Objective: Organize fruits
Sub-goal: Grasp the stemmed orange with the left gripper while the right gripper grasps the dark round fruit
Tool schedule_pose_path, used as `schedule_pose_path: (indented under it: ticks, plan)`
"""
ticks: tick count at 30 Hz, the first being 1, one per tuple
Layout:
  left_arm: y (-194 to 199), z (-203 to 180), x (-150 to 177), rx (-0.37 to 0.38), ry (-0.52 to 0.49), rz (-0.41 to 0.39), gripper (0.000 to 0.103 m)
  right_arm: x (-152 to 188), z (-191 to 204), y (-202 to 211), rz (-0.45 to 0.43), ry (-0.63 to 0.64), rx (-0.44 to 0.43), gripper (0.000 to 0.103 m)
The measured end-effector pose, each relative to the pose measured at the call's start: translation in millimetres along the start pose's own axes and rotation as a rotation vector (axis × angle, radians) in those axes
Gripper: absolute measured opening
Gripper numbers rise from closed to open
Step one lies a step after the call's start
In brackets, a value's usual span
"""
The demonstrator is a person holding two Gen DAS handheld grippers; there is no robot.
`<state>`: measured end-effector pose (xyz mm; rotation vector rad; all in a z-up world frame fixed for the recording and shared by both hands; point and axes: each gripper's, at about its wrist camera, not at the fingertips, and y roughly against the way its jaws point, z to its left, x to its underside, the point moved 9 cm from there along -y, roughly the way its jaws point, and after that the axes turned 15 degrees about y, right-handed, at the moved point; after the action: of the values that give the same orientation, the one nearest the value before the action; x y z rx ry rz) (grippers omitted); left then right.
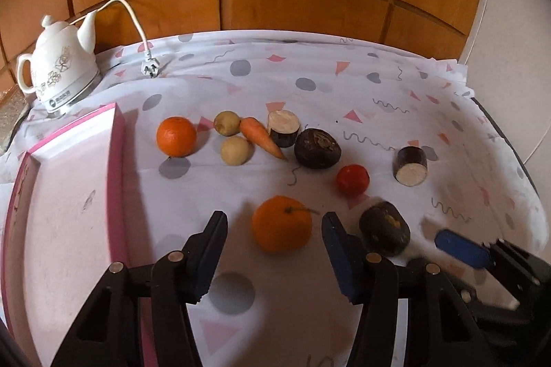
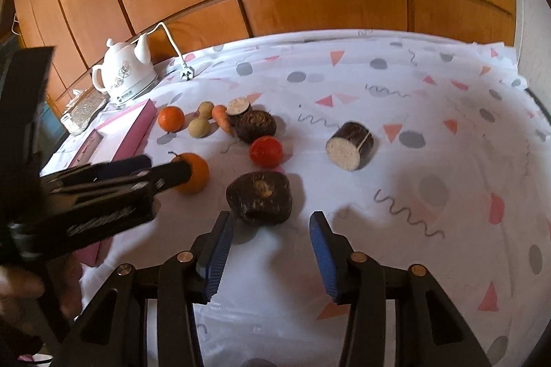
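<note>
My left gripper (image 1: 274, 222) is open, its fingers on either side of a near orange (image 1: 281, 224) on the cloth, not closed on it. A second orange (image 1: 176, 136) lies farther back next to a pink tray (image 1: 115, 160). My right gripper (image 2: 270, 222) is open and empty just in front of a dark beet (image 2: 260, 197). A red tomato (image 2: 266, 151), a carrot (image 1: 261, 137), two potatoes (image 1: 235, 150) and cut dark radish pieces (image 2: 349, 144) lie around. The left gripper (image 2: 162, 172) shows in the right wrist view at the near orange (image 2: 196, 172).
A white kettle (image 1: 58, 67) with a cord and plug (image 1: 150, 69) stands at the back left. Wooden panels rise behind the table. The patterned cloth (image 2: 447, 143) stretches to the right, with the table edge beyond.
</note>
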<state>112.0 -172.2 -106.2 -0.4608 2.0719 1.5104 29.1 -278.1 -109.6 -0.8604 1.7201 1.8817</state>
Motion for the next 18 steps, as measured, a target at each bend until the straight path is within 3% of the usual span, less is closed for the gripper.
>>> schedule_pose_path:
  ticks: [3,4,5,9,18]
  plan:
    - [-12.9,-0.4,-0.4,-0.005,0.002,0.019,0.056,2.7,-0.4,-1.1,0.006,-0.020,-0.024,0.047]
    - [-17.0,0.4,0.4,0.004,0.011,0.031,0.044,3.2,-0.6,-2.0,0.009,-0.022,-0.028,0.047]
    - [-22.8,1.5,2.9,0.029,0.033,0.057,0.042,3.8,-0.8,-2.8,0.012,-0.026,-0.033,0.047]
    - [-26.8,3.9,7.6,0.073,0.063,0.037,0.041,4.7,-2.4,-6.8,0.024,-0.044,-0.043,0.047]
    - [-27.5,2.1,13.4,0.042,0.015,-0.032,0.042,-5.7,1.7,-13.0,0.019,-0.019,-0.060,0.047]
